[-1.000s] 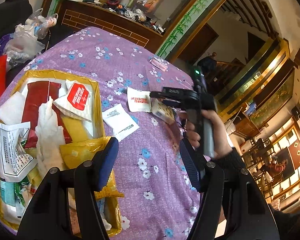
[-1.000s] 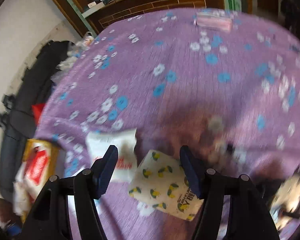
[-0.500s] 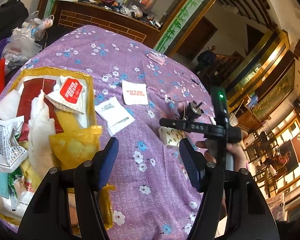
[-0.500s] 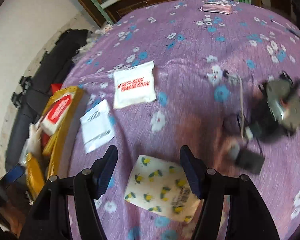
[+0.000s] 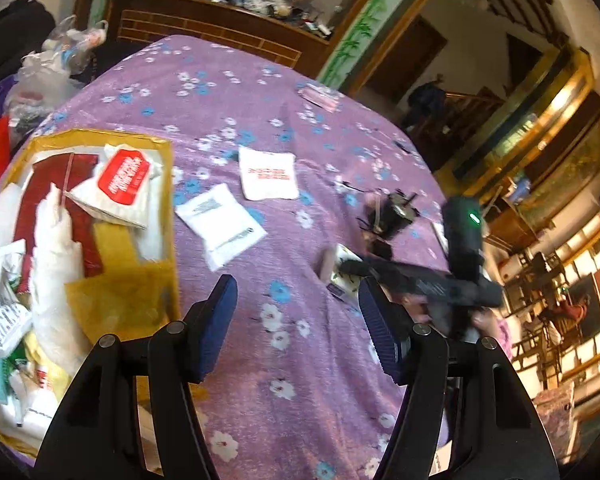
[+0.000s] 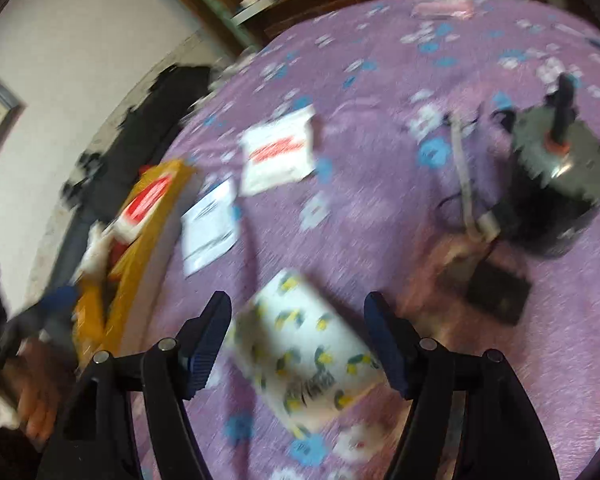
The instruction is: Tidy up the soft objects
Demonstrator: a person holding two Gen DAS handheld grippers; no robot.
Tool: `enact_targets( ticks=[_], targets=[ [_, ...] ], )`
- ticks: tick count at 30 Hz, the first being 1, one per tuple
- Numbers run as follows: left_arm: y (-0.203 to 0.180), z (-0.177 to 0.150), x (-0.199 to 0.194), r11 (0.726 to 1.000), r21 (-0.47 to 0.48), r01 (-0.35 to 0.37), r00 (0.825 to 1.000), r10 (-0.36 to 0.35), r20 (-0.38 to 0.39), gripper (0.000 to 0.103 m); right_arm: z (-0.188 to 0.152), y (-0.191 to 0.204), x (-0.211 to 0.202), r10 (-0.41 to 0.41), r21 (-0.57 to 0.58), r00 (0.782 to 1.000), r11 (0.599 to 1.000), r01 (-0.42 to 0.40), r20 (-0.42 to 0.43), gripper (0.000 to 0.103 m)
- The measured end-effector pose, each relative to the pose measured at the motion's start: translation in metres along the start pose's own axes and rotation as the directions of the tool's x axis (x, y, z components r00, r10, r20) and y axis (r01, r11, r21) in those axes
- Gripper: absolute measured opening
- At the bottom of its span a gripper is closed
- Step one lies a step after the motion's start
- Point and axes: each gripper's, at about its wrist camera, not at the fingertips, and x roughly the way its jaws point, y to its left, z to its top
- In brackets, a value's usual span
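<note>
- My right gripper (image 6: 298, 344) sits low over the lemon-print tissue pack (image 6: 300, 352); a second ago the pack lay lower in its view, now it lies squarely between the jaws. They are opening wider and the pads do not press on it, so it lies loose on the purple floral tablecloth (image 6: 380, 208). I judge I'm lined up to close on it next.
- My left gripper (image 5: 296, 316) stands wide apart with nothing between the fingers, only bare cloth below. It has drifted a little across the table since the earlier frames, and no item has come closer to it.
- Just beyond, in the left view, the right-hand tool has swung from mid-table down toward the near right edge, beside the same pack (image 5: 346, 272).
- Farther out, two flat white packets, the plain one (image 5: 220, 226) and the red-lettered one (image 5: 267, 174), lie where they lay before, untouched.
- At the left, the yellow tray (image 5: 168, 216) is heaped with soft packets already; nothing has been added.
- The dark motor (image 6: 560, 184) and its wiring are hard goods, which I'd leave.
</note>
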Motion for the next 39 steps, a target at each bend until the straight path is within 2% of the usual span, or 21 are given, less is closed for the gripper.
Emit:
enact_targets(
  ticks=[2,4,6,10,12,14,15,18,19,21,22,23,24,26,28,30,35,39],
  targets=[
    [0.001,0.007,0.001,1.0,-0.013,-0.025,1.0,0.024,-0.009,0.063,-0.008,0.003,-0.007,0.041,-0.043,0.999,0.998,-0.042,-0.028,0.069],
    [-0.001,0.016,0.009,0.998,-0.007,-0.061,0.998,0.061,-0.029,0.063,-0.014,0.008,-0.01,0.047,-0.065,0.998,0.997,-0.05,-0.038,0.069],
    [-0.008,0.029,0.025,0.994,0.011,-0.105,0.993,0.105,-0.058,0.064,-0.015,0.013,-0.009,0.025,-0.059,1.0,0.998,-0.025,-0.01,0.069],
    [-0.018,0.057,0.069,0.993,0.044,-0.109,0.985,0.114,-0.13,0.064,-0.023,0.025,0.002,-0.076,-0.093,0.997,0.993,0.076,0.001,0.069],
    [-0.019,0.077,0.094,0.991,0.052,-0.125,0.977,0.132,-0.166,0.063,-0.024,0.027,0.002,-0.101,-0.094,0.995,0.99,0.102,0.017,0.067],
    [-0.019,0.094,0.116,0.987,0.05,-0.153,0.97,0.159,-0.183,0.063,-0.024,0.023,0.002,-0.112,-0.077,0.993,0.99,0.114,0.031,0.062],
    [-0.018,0.105,0.129,0.983,0.053,-0.179,0.965,0.185,-0.186,0.063,-0.024,0.02,0.0,-0.121,-0.064,0.992,0.99,0.123,0.036,0.055],
    [-0.022,0.128,0.155,0.966,0.117,-0.23,0.957,0.246,-0.15,0.063,-0.022,0.012,-0.006,-0.13,-0.033,0.99,0.991,0.132,0.046,0.051],
    [-0.025,0.137,0.167,0.952,0.172,-0.251,0.954,0.273,-0.121,0.064,-0.021,0.011,-0.007,-0.136,-0.033,0.989,0.99,0.138,0.05,0.05],
    [-0.026,0.148,0.19,0.937,0.225,-0.268,0.94,0.305,-0.151,0.064,-0.02,0.01,-0.008,-0.13,-0.028,0.99,0.991,0.132,0.053,0.047],
    [-0.021,0.152,0.198,0.947,0.2,-0.25,0.94,0.287,-0.186,0.063,-0.02,0.011,-0.007,-0.126,-0.028,0.991,0.991,0.128,0.053,0.045],
    [-0.014,0.155,0.21,0.966,0.158,-0.205,0.943,0.238,-0.233,0.063,-0.019,0.011,-0.007,-0.123,-0.028,0.991,0.992,0.125,0.052,0.045],
    [-0.01,0.156,0.221,0.972,0.154,-0.18,0.939,0.216,-0.267,0.063,-0.019,0.01,-0.007,-0.122,-0.028,0.991,0.992,0.123,0.051,0.044],
    [-0.003,0.155,0.236,0.966,0.183,-0.185,0.928,0.233,-0.29,0.063,-0.018,0.011,-0.005,-0.121,-0.035,0.991,0.992,0.123,0.048,0.044],
    [0.005,0.152,0.241,0.979,0.13,-0.157,0.921,0.192,-0.34,0.063,-0.017,0.011,-0.004,-0.114,-0.035,0.993,0.993,0.116,0.042,0.044],
    [0.002,0.149,0.234,0.984,0.136,-0.115,0.918,0.158,-0.364,0.063,-0.017,0.011,-0.002,-0.107,-0.03,0.994,0.994,0.108,0.037,0.044],
    [-0.007,0.126,0.217,0.985,0.161,-0.061,0.877,0.13,-0.462,0.063,-0.017,0.014,-0.001,-0.1,-0.039,0.995,0.994,0.101,0.028,0.045],
    [-0.02,0.103,0.201,0.98,0.191,-0.063,0.882,0.144,-0.448,0.063,-0.016,0.01,-0.001,-0.075,-0.032,0.997,0.997,0.075,0.02,0.045]
  ],
)
